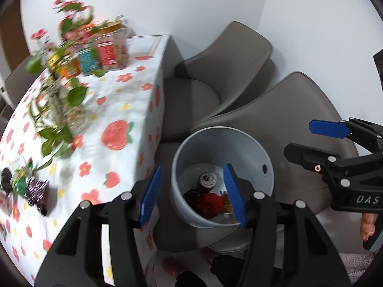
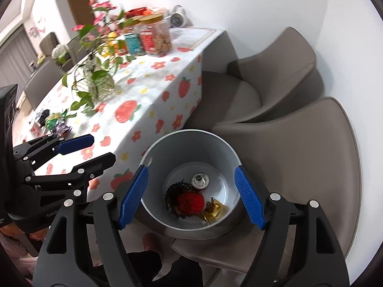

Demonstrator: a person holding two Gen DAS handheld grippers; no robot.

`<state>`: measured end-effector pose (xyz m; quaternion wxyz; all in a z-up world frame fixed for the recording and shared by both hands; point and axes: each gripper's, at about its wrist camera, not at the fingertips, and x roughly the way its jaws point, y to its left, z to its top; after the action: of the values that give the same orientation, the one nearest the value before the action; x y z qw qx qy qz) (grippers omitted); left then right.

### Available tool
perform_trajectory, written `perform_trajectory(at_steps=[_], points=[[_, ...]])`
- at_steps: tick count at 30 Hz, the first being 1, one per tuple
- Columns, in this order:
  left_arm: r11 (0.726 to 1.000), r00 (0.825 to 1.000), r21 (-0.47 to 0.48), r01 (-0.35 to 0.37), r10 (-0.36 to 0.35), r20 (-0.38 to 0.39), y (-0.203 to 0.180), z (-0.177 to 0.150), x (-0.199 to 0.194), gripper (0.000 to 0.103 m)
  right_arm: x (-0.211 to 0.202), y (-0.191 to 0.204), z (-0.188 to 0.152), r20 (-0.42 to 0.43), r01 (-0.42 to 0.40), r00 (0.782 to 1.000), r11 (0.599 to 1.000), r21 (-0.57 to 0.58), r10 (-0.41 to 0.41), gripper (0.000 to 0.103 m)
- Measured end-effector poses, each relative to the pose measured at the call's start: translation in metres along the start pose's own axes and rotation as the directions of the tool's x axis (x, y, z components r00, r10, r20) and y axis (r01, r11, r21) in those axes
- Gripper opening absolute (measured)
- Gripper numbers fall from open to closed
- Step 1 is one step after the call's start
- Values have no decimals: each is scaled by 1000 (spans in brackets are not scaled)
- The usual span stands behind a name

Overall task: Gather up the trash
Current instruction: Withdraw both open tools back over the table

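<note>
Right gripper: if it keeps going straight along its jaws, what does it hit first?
Probably the trash inside the grey bin on the chair seat: the right gripper points into its open mouth, toward the red wad. Depth is unclear, so the near rim could catch a jaw first.

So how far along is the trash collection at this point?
Partly done. The grey bin on the chair already holds a can, a red ball of trash and a gold wrapper. Nothing is in hand: the left gripper and right gripper are both open and empty over the bin. Left: the crumpled wrappers on the table's near end.
</note>
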<state>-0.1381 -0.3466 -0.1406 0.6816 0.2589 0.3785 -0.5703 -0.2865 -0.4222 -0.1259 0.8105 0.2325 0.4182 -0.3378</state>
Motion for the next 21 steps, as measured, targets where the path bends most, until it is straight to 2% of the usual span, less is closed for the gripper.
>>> perform_trajectory(at_steps=[6, 10, 14, 21], points=[[990, 995, -111, -91, 94, 18, 39, -18, -23, 55, 7, 45, 14, -2, -61, 998, 993, -104, 62, 72], [965, 986, -208, -158, 165, 21, 75, -35, -42, 55, 14, 85, 24, -7, -115, 993, 974, -195, 116, 72], [925, 971, -309, -223, 237, 10, 112, -55, -64, 56, 20, 131, 32, -24, -171, 985, 943, -287, 172, 72], [834, 939, -455, -313, 342, -20, 175, -97, -101, 56, 28, 218, 40, -55, -258, 964, 864, -432, 261, 72]])
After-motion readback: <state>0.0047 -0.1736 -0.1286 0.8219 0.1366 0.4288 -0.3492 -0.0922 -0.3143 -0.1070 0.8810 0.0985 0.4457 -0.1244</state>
